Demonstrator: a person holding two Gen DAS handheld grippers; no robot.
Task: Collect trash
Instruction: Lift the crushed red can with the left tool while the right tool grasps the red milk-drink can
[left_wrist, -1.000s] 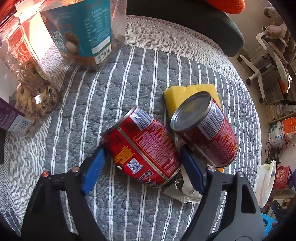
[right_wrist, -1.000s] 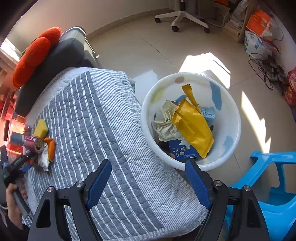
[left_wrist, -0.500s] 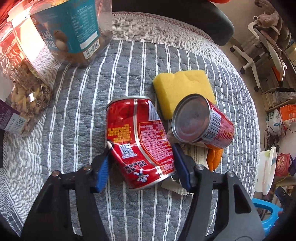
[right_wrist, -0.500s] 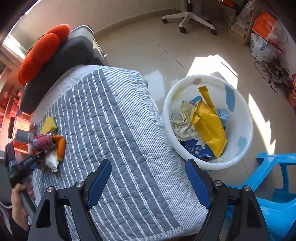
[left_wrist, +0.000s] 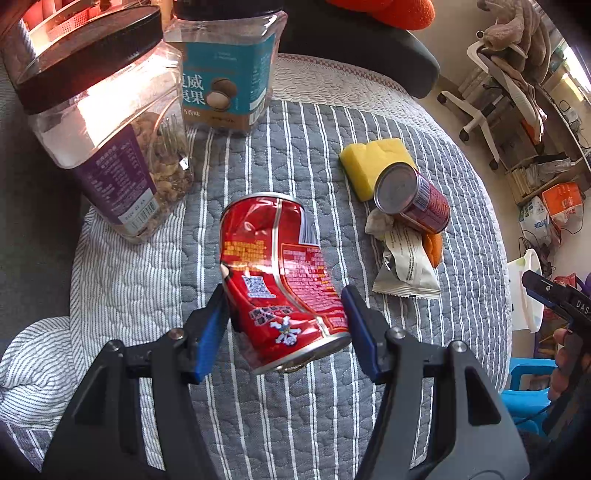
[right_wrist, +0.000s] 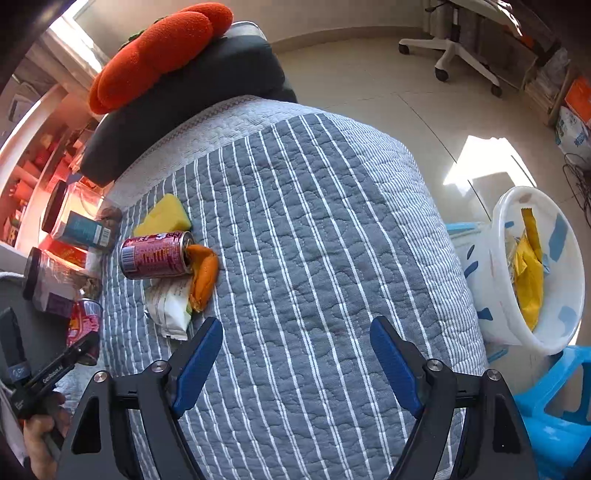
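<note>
Dented red can (left_wrist: 280, 280) is pinched between the jaws of the left gripper (left_wrist: 286, 328), lifted clear of the striped quilt (left_wrist: 314, 155). Second red can (left_wrist: 412, 197) lies on its side w/ a yellow sponge (left_wrist: 369, 158), silver wrapper (left_wrist: 406, 264) and orange peel (right_wrist: 205, 275) touching it. Right gripper (right_wrist: 295, 365): jaws spread, nothing between, above bare quilt. White bin (right_wrist: 570, 295) w/ trash sits on the floor beside the quilt's edge.

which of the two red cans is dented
The dented can is the one clamped between the left gripper pads, its side creased. The other can lies intact beside the yellow sponge.
</note>
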